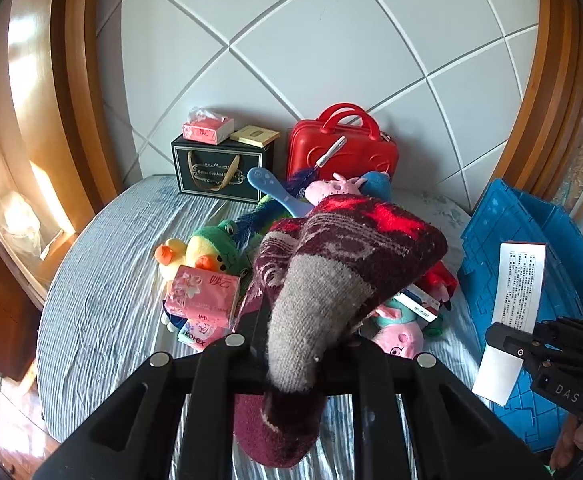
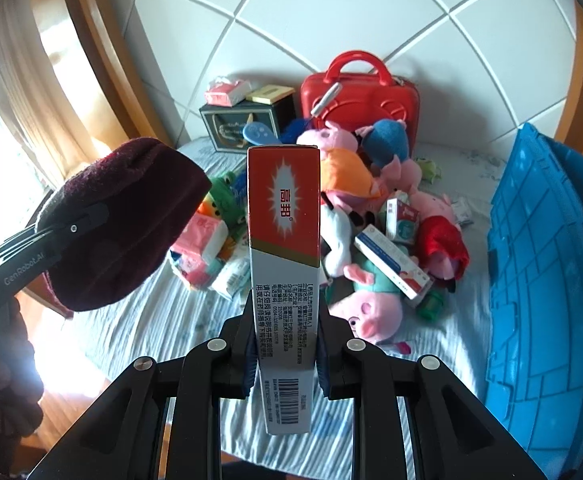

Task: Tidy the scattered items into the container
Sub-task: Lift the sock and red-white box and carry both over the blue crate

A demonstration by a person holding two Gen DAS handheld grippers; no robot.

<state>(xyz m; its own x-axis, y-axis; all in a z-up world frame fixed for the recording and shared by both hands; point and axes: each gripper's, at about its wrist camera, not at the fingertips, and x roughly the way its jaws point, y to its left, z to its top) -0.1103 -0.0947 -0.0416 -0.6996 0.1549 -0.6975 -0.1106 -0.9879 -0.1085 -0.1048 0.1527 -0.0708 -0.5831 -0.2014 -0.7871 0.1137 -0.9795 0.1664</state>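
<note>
your left gripper (image 1: 291, 354) is clamped on a maroon knitted sock (image 1: 331, 264), which fills the centre of the left wrist view and droops over both sides of the jaws. it looks soft, light and floppy, so a pinch through the thick folded middle is the safest hold; the loose toe could snag on the pile. your right gripper (image 2: 285, 354) is closed around a tall red-and-white carton (image 2: 285, 264), held near its lower end and standing upright in the middle of the right wrist view. it looks stiff, light and smooth, and a hard squeeze could dent it. both grippers point steeply down over the bed (image 2: 163, 320). the blue crate (image 2: 551, 280) sits at the right edge of the frame.
</note>
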